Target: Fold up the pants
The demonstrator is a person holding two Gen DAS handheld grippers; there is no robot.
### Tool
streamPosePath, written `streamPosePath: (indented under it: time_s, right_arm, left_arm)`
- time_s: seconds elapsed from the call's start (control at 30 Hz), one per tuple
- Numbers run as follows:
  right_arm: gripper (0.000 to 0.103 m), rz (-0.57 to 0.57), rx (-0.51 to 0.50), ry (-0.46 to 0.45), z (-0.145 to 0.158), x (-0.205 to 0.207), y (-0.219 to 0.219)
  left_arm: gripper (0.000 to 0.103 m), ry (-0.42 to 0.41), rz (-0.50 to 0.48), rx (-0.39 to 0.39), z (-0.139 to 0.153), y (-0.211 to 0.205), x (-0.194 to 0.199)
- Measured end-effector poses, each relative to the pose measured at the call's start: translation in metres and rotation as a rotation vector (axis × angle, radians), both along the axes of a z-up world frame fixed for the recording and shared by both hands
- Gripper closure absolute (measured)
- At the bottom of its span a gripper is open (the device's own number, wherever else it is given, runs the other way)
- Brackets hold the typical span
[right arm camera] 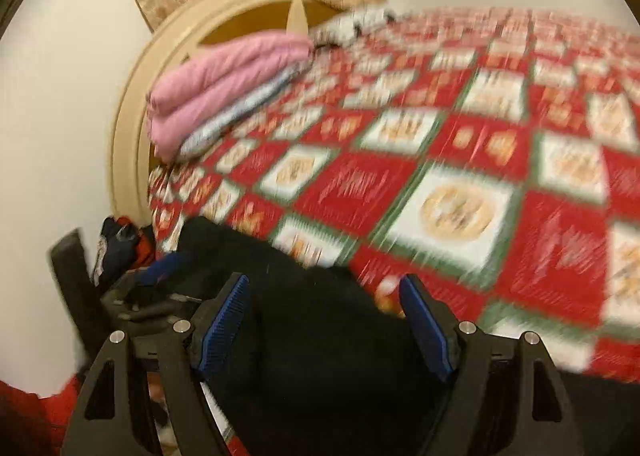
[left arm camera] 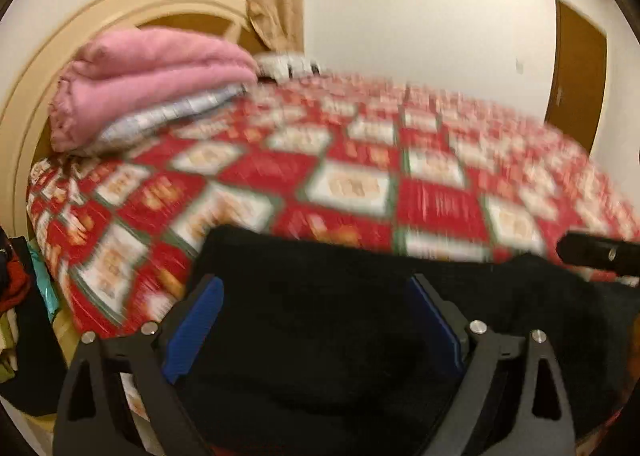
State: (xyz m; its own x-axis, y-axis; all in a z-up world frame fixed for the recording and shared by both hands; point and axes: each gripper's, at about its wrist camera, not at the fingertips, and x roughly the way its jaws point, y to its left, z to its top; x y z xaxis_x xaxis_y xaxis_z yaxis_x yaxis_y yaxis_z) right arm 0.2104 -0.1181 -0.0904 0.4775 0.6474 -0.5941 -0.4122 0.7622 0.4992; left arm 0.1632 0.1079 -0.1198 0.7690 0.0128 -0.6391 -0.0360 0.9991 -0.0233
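Black pants (left arm camera: pixel 320 336) lie bunched on the near edge of the bed. In the left wrist view, my left gripper (left arm camera: pixel 314 284) hangs over them with its blue pads wide apart and not pressing the cloth. One of the right gripper's black fingers (left arm camera: pixel 596 252) pokes in at the right edge. In the right wrist view, my right gripper (right arm camera: pixel 323 280) is open over the right part of the pants (right arm camera: pixel 320 356). One of the left gripper's blue pads (right arm camera: pixel 164 268) shows to its left. Both views are motion-blurred.
The bed wears a red, white and green checked cover (left arm camera: pixel 440 207). A folded pink blanket (left arm camera: pixel 152 71) on pale bedding sits by the cream round headboard (left arm camera: pixel 40 95). Loose clothes (left arm camera: pixel 16 288) are piled beside the bed on the left. A brown door (left arm camera: pixel 580 75) is far right.
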Motion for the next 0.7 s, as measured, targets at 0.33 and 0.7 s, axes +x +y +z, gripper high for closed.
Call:
streamPosePath:
  time_s: [0.33,0.7]
  right_arm:
    - [0.024,0.126,0.029,0.076,-0.005,-0.021,0.014]
    - [0.023,0.206,0.243,0.237,-0.017,0.009,0.027]
  left_arm:
    - [0.004,-0.059,0.011,0.021,-0.019,-0.008,-0.005]
    - [0.004,-0.043,0.008,0.015,-0.02,-0.009,-0.005]
